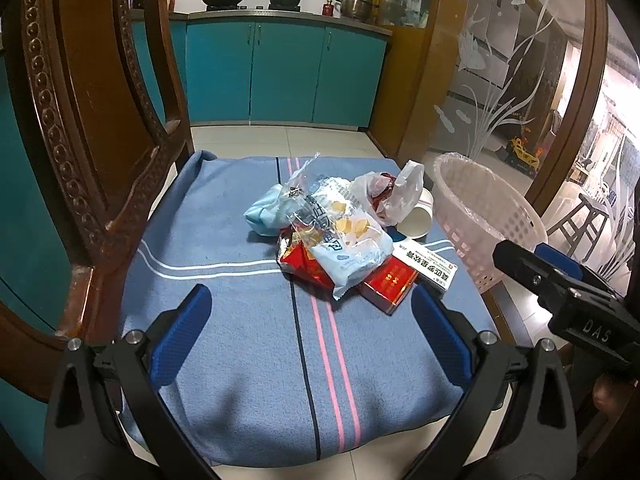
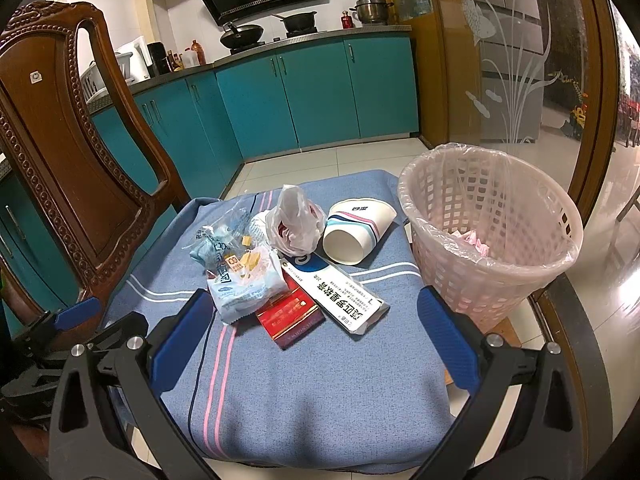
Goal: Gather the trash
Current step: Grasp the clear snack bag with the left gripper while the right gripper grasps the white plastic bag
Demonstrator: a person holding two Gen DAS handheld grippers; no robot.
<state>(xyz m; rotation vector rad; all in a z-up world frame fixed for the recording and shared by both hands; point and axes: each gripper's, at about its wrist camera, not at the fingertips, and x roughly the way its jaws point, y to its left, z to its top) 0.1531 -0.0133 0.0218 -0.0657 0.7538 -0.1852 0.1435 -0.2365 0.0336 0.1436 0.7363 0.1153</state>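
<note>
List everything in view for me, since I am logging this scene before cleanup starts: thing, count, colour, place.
blanket: 1, blue with stripes, covering the seat
paper cup: 1, white with stripes, on its side beside the basket
basket: 1, pink, clear liner, right of the blanket
plastic bag: 1, translucent white, left of the cup
snack wrapper: 1, light blue, centre of the pile
red box: 1, red, front of the pile
white carton: 1, white, printed, right of the red box
chair: 1, brown wood, left
cabinets: several, teal, behind
left gripper: 1, black with blue fingers, open
right gripper: 1, black with blue fingers, open
</note>
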